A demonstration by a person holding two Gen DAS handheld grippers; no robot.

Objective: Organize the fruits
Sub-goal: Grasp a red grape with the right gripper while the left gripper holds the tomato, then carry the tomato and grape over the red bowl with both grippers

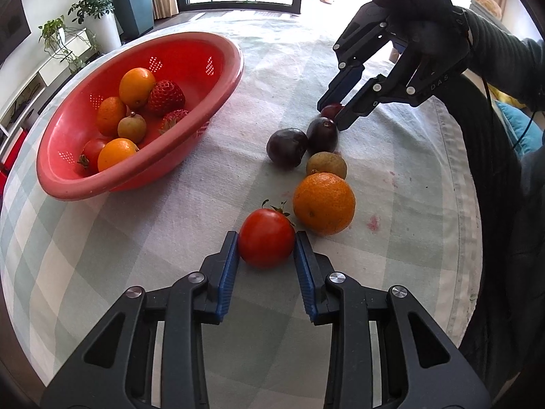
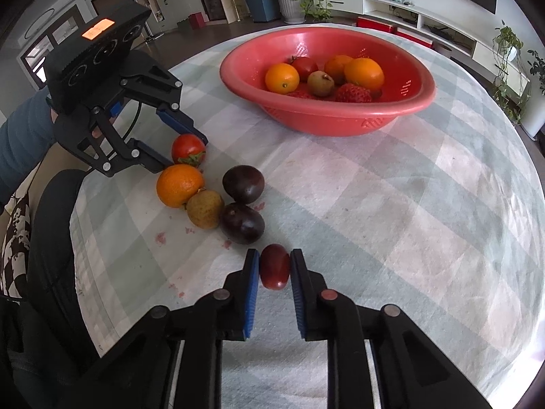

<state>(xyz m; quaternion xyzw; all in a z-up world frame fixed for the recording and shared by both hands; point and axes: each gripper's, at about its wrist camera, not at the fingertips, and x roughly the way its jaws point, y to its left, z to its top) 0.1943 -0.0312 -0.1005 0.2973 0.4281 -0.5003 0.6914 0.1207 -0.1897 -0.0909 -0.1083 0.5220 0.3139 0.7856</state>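
Both grips are closed on soft fruit near the worktop's edge: the left gripper (image 1: 266, 243) clamps a tomato (image 1: 266, 238), the right gripper (image 2: 274, 267) a small red grape (image 2: 274, 266). Squeezing harder could burst either; lifting could nudge the touching orange (image 1: 323, 202) and plum (image 2: 242, 223) into rolling, short of the red bowl (image 2: 340, 124).

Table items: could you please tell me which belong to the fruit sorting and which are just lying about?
Part of the job:
- tomato in the left tongs
- small red fruit in the right tongs
- orange, brownish fruit, two dark fruits
- red basket, partly filled

Just lying about:
- potted plants
- white shelf
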